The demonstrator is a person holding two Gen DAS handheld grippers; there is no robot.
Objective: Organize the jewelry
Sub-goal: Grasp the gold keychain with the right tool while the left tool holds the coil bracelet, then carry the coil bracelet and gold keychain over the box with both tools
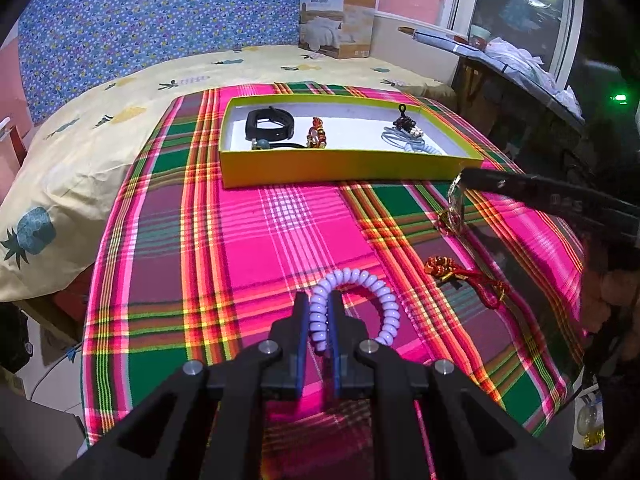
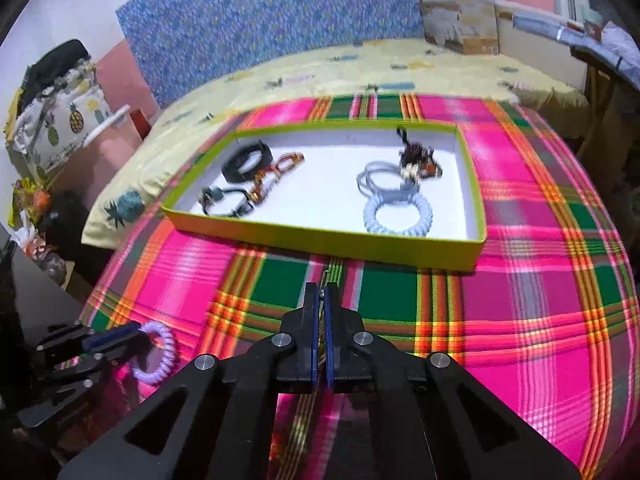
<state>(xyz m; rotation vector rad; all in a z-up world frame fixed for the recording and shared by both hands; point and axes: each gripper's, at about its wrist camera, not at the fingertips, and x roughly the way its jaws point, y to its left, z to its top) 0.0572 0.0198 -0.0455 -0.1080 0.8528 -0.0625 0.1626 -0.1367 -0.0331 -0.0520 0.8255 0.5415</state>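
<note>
lilac coil bracelet [image 1: 362,304] clamped in left hand-held gripper [image 1: 319,300], right hand-held gripper [image 2: 321,289] clenched, perhaps on clasp

— Where taken?
— In a home bedroom: pineapple-print bedsheet [image 1: 120,92] at ten o'clock, bedding box [image 1: 338,20] at twelve against a floral wall hanging [image 1: 160,12], window [image 1: 520,12] at one, plaid cloth [image 1: 240,240] spread in front.
</note>
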